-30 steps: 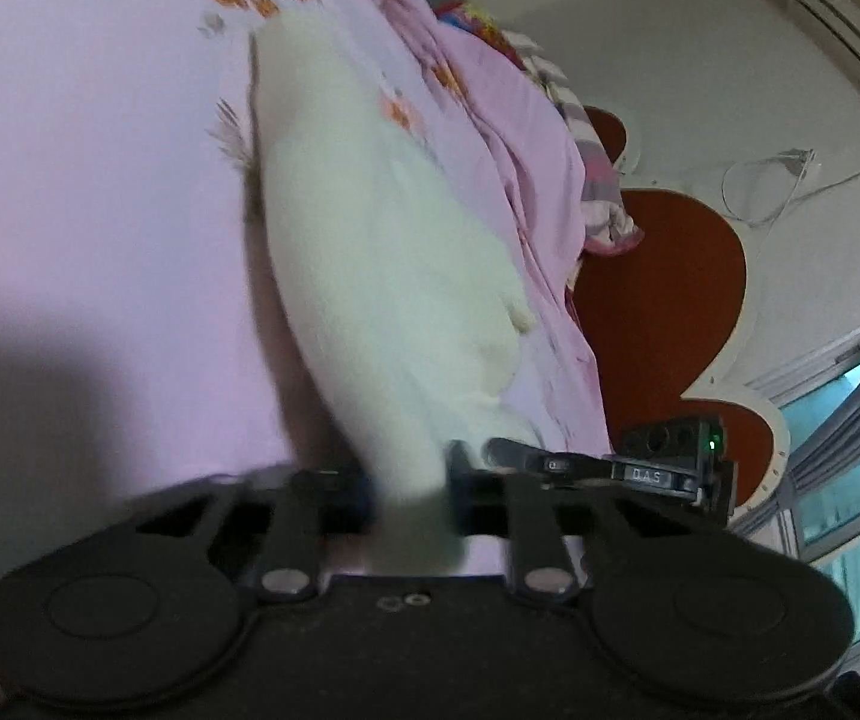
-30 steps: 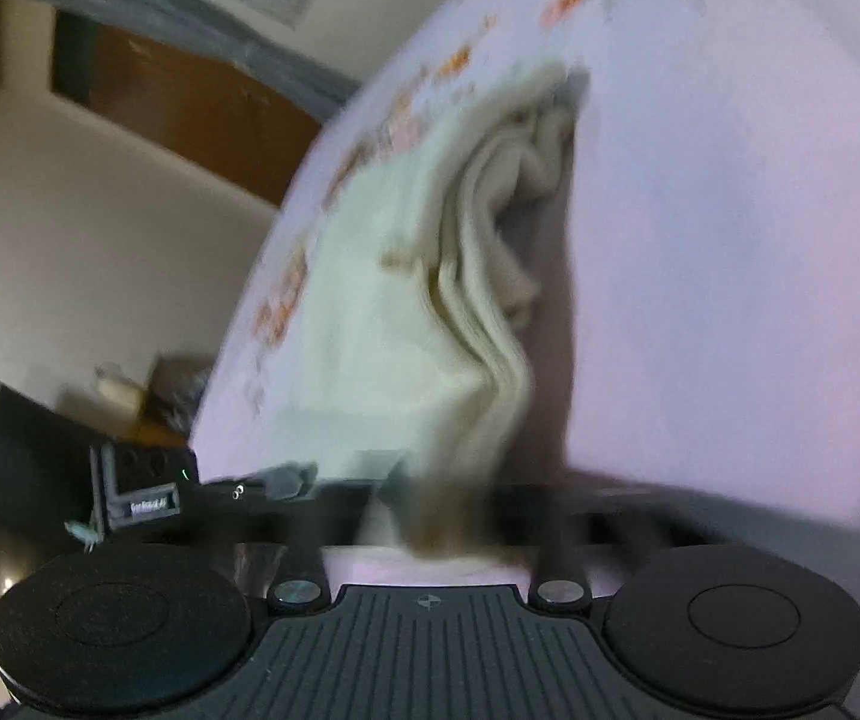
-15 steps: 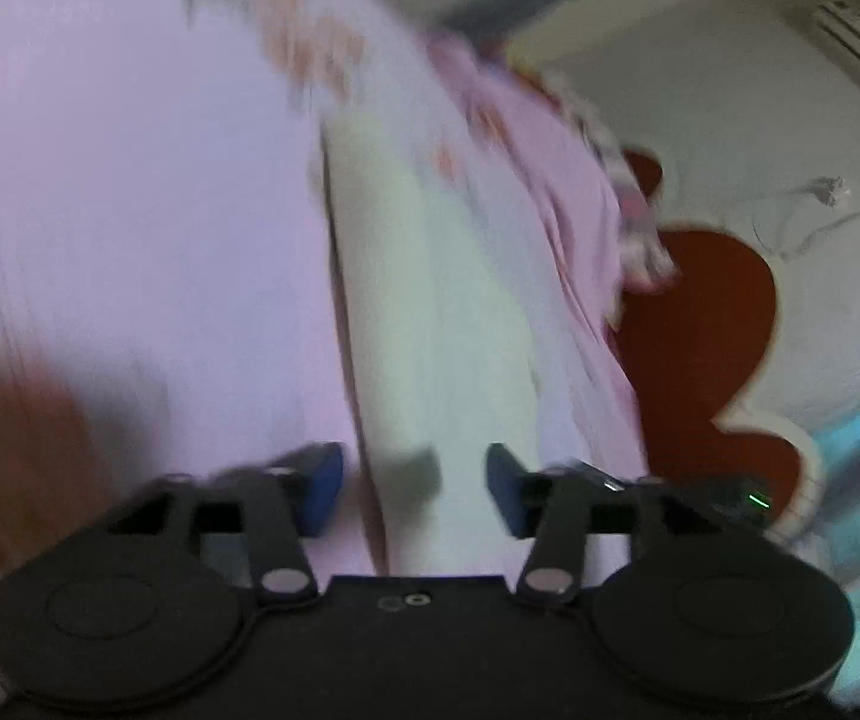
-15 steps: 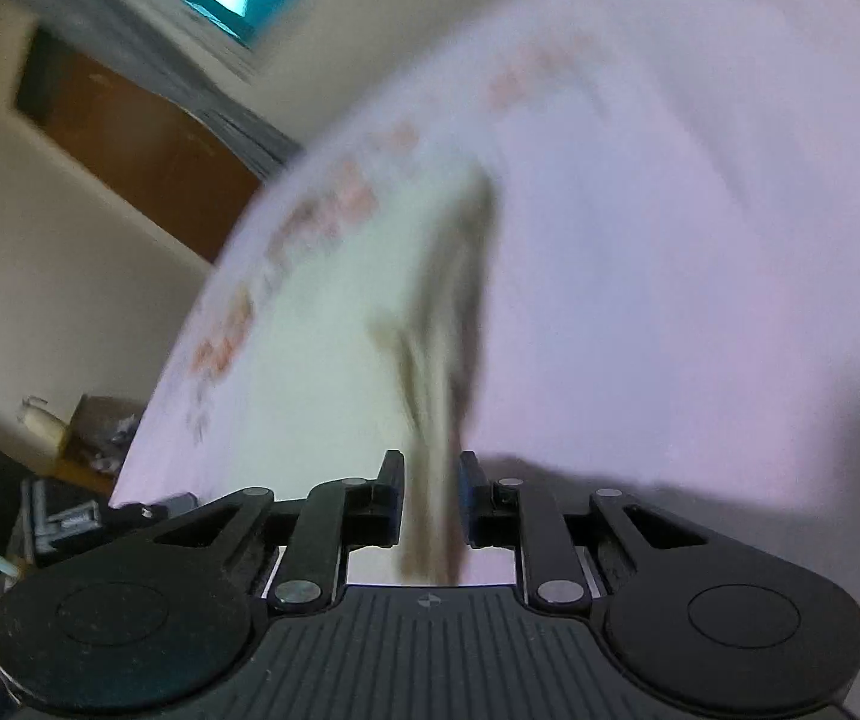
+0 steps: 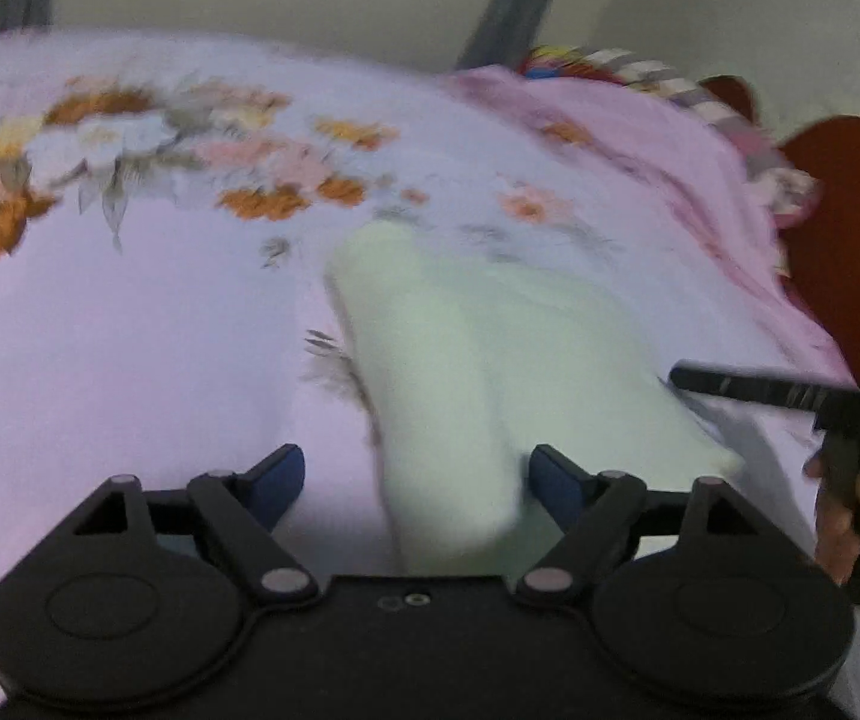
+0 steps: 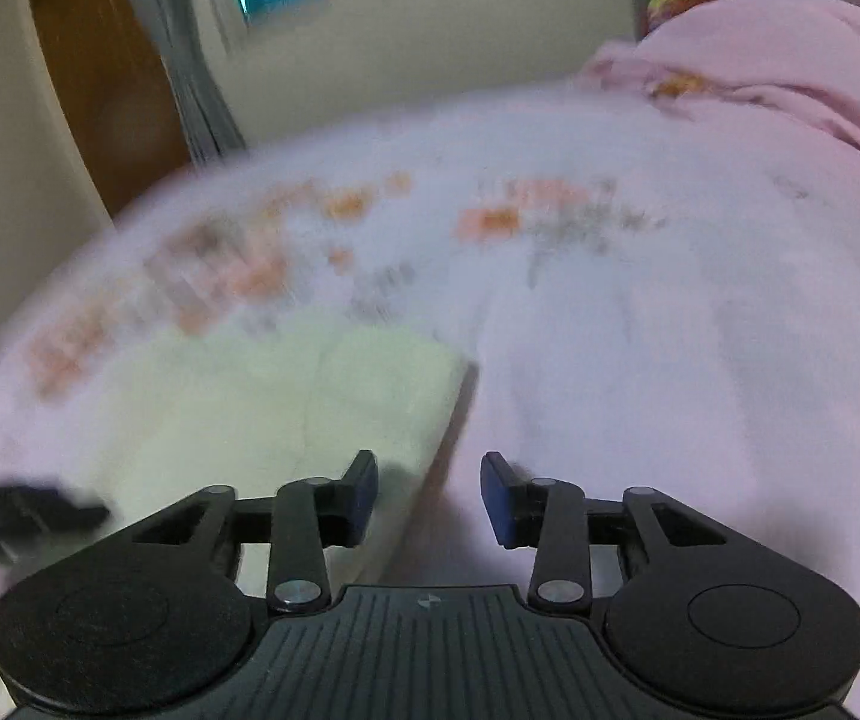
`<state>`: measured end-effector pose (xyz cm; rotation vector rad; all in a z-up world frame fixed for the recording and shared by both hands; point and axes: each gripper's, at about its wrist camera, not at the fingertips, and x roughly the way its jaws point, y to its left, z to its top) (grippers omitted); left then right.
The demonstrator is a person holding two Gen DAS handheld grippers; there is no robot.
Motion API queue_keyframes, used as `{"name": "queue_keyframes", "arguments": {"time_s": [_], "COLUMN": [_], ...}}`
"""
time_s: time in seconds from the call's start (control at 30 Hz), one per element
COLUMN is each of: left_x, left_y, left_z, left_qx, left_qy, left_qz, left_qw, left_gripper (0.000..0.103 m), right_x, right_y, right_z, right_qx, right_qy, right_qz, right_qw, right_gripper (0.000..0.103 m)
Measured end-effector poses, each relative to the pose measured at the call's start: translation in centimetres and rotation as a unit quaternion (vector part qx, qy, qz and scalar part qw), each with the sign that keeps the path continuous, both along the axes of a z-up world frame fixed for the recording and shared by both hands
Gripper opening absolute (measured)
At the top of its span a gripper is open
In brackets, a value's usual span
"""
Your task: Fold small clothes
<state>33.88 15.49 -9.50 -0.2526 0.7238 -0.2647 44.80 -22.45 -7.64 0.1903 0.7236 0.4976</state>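
Note:
A small pale cream garment [image 5: 466, 372] lies folded on the pink floral bed sheet [image 5: 129, 360]. My left gripper [image 5: 416, 480] is open, its blue-padded fingers on either side of the garment's near end, not pinching it. In the right wrist view the same garment [image 6: 285, 396] lies left of centre. My right gripper [image 6: 430, 495] is open and empty, just at the garment's right edge. The right gripper also shows at the right edge of the left wrist view [image 5: 790, 390]. Both views are blurred by motion.
A crumpled pink blanket [image 5: 670, 168] and striped cloth are piled at the far right of the bed. A red-brown headboard [image 5: 850, 228] stands beyond it. A wall, grey curtain [image 6: 189, 60] and wooden door [image 6: 93, 72] lie past the bed's far edge.
Both grippers were shut on the garment a second ago; both have opened and let it go. It now lies flat on the sheet, and both cameras have swung level.

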Motion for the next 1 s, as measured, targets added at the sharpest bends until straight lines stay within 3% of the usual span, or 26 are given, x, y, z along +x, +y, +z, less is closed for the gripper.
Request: {"name": "queue_keyframes", "arguments": {"time_s": [0.1,0.23,0.37,0.43,0.5,0.53,0.6,0.63,0.7,0.73,0.8,0.9,1.0], "left_x": [-4.4,-9.1,-10.6,-10.2,-10.4,-10.9,-11.7,-11.6,-10.9,-11.2,-11.9,-15.1,-18.8], "left_y": [-0.3,-0.6,-1.5,-1.9,-2.0,-2.0,-2.3,-2.6,-3.6,-4.1,-5.3,-6.8,-8.1], "left_z": [0.2,-0.9,-1.3,-1.3,-0.3,0.5,1.2,0.8,-0.8,-1.0,-0.4,1.4,3.3], "left_qx": [0.009,-0.004,0.02,0.033,0.039,0.04,0.056,0.067,0.105,0.12,0.15,0.179,0.181], "left_qy": [-0.023,-0.014,-0.006,0.0,0.006,-0.007,-0.027,-0.017,0.022,0.02,0.035,0.017,-0.004], "left_qz": [0.003,0.022,0.032,0.032,0.045,0.05,0.061,0.061,0.06,0.062,0.063,0.079,0.074], "left_qw": [0.9997,0.9997,0.9993,0.9989,0.9982,0.9979,0.9962,0.9957,0.9924,0.9906,0.986,0.9805,0.9806], "left_gripper": [0.085,0.085,0.085,0.086,0.077,0.077,0.086,0.088,0.093,0.093,0.095,0.103,0.103], "right_x": [-5.8,-12.3,-15.5,-15.2,-15.6,-16.3,-17.6,-17.5,-15.7,-14.9,-15.5,-19.0,-24.1], "right_y": [-3.0,-3.8,-2.3,-1.6,-1.5,-1.7,-1.8,-1.6,0.1,0.8,0.6,-0.5,-1.6], "right_z": [1.8,1.2,-0.6,-1.8,-1.1,0.1,2.3,2.4,0.5,-1.1,-0.5,3.0,6.4], "right_qx": [0.079,0.104,0.087,0.035,0.034,0.038,0.052,0.054,-0.001,-0.028,-0.021,-0.004,0.008], "right_qy": [0.009,0.047,0.068,0.089,0.089,0.064,0.005,0.001,0.045,0.091,0.095,0.051,-0.004], "right_qz": [0.031,0.049,0.043,0.026,0.011,0.01,0.012,0.013,0.008,0.008,-0.003,-0.014,0.004], "right_qw": [0.996,0.992,0.993,0.995,0.995,0.997,0.999,0.998,0.999,0.995,0.995,0.999,1.0], "right_gripper": [0.038,0.038,0.038,0.026,0.027,0.027,0.027,0.027,0.027,0.032,0.04,0.095,0.103]}}
